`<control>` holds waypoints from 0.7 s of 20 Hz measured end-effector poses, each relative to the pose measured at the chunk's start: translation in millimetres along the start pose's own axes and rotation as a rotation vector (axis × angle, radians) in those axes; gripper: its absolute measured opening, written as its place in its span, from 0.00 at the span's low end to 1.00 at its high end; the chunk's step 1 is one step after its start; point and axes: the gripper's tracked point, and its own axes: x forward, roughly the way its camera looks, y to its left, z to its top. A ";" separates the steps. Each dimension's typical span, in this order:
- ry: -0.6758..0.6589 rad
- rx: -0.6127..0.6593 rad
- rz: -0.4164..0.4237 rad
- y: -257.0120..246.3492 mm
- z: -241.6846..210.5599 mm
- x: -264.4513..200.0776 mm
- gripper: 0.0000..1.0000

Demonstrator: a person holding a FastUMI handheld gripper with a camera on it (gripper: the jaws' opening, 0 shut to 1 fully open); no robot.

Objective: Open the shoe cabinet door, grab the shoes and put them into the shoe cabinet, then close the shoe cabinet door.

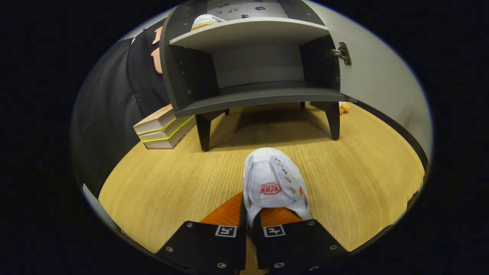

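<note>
My gripper (pixel 250 214) is shut on the near edge of a white shoe (pixel 273 183) with a red logo; the shoe sticks out ahead of the fingers above the wooden floor (pixel 153 183). Beyond it stands the dark grey shoe cabinet (pixel 252 97) on short legs, its white door (pixel 378 80) swung open to the right with a metal hinge (pixel 342 52) showing. The lower shelf is bare. A second white shoe (pixel 206 21) lies on the upper shelf at its left end.
A stack of books (pixel 162 128) lies on the floor left of the cabinet, against the black cloth wall. A small orange object (pixel 345 107) sits by the cabinet's right rear leg. Open floor stretches between the fingers and the cabinet.
</note>
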 end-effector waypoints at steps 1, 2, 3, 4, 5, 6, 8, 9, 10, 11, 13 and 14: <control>0.010 -0.003 0.002 2.4 -1.0 -0.1 0.08; 0.004 -0.021 -0.009 1.0 2.2 0.3 0.02; 0.004 -0.046 -0.022 1.0 2.8 1.2 0.01; 0.005 -0.057 -0.023 0.9 6.1 -0.8 0.00; 0.015 -0.046 -0.013 2.5 9.8 -5.3 0.00; 0.020 -0.027 -0.004 2.9 15.3 -12.6 0.00; 0.034 -0.022 0.014 3.8 26.5 -27.8 0.00; 0.043 -0.033 0.016 5.5 30.5 -34.8 0.00; 0.037 -0.041 0.021 7.0 37.8 -44.4 0.00; 0.031 -0.052 0.024 8.5 46.0 -53.7 0.00; 0.018 -0.061 0.032 11.8 65.9 -74.1 0.00; 0.005 -0.060 0.037 13.9 79.0 -85.7 0.00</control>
